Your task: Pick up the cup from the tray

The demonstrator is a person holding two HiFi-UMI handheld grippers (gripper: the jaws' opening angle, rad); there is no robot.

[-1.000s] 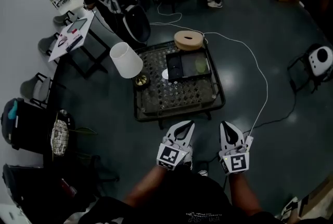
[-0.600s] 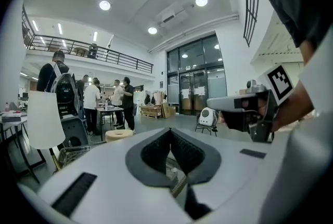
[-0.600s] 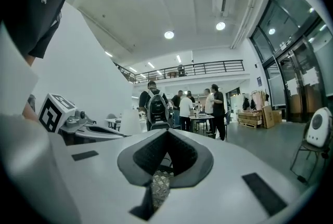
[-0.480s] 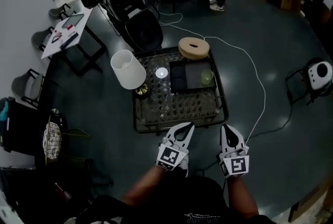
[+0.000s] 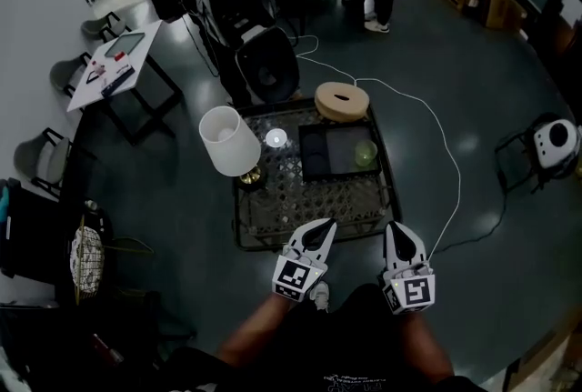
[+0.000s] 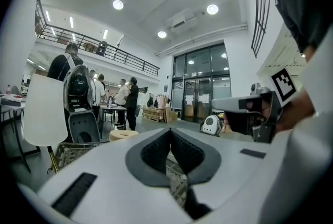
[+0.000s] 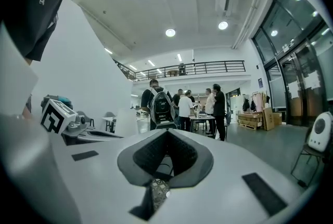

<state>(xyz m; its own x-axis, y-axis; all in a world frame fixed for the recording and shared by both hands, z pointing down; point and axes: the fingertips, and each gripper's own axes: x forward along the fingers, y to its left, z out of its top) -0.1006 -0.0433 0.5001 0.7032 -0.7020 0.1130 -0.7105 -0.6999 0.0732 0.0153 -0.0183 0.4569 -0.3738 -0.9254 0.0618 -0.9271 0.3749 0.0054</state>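
A pale green cup stands at the right end of a dark tray on a low wire-mesh table. Both grippers hang side by side short of the table's near edge, well back from the cup. My left gripper has its jaws pressed together with nothing between them, as its own view shows. My right gripper is likewise shut and empty. Neither gripper view shows the cup.
A white-shaded lamp stands at the table's left end, beside a small bright disc. A round wooden ring lies at the far edge. A white cable runs over the floor on the right. People, chairs and desks stand beyond.
The table with tray and cup has drawn nearer and lower in the head view. Both grippers keep their place in the frame, still shut.
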